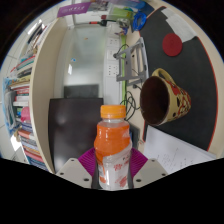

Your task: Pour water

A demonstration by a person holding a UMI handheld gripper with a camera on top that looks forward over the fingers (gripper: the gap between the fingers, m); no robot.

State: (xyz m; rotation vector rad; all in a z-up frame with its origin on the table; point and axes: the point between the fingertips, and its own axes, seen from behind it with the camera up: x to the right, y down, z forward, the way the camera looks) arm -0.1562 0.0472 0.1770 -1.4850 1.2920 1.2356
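Note:
An orange drink bottle (112, 148) with an orange cap and a white label stands upright between my two fingers. The pink pads (88, 160) press against its sides, so my gripper (112, 172) is shut on it. Just ahead and to the right of the bottle, a patterned mug (163, 100) with a dark inside lies tilted, its mouth facing the bottle. The bottle's base is hidden below the fingers.
A white sheet of paper (180, 152) lies under and in front of the mug. A dark panel (75, 125) sits behind the bottle. A bookshelf (22, 105) full of books runs along the left. A red round object (172, 44) lies far right on the desk.

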